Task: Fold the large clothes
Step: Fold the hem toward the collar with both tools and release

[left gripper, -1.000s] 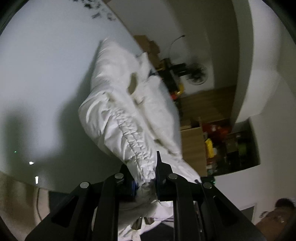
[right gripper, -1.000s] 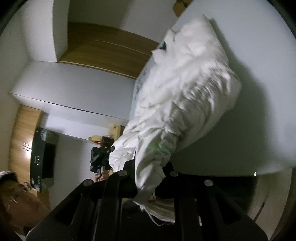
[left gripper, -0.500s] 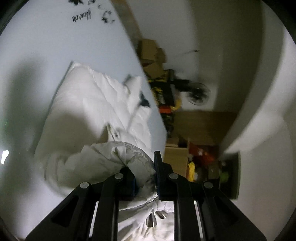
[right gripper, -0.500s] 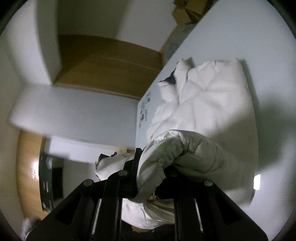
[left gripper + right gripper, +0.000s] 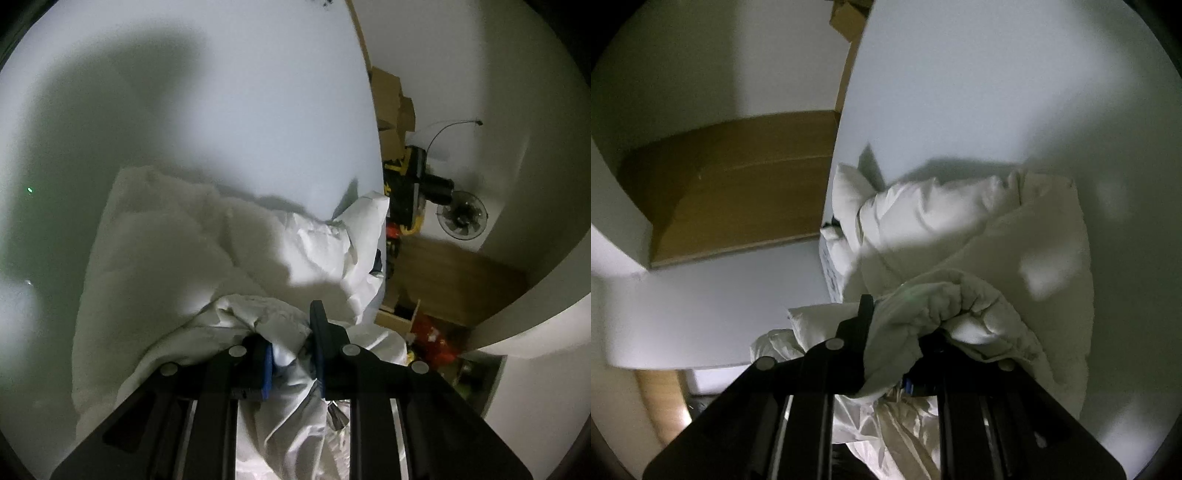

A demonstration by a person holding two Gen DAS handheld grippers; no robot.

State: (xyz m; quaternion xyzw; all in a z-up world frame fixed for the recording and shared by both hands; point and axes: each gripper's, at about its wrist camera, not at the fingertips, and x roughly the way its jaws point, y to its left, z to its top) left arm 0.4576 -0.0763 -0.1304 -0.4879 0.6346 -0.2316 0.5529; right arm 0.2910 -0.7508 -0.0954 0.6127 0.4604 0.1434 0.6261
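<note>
In the left wrist view our left claw (image 5: 291,354), jaws opening with the white jacket (image 5: 166,266) hem between them, has carried it down over the body on the surface (image 5: 221,92). In the right wrist view our right claw (image 5: 894,347) stays clamped on the jacket (image 5: 1015,240); the fold looks laid

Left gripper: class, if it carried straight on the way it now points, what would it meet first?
Probably the white padded jacket itself. The left gripper has a fold of it between its opening jaws, and the rest lies spread on the white table just ahead. Depth is hard to judge.
</note>
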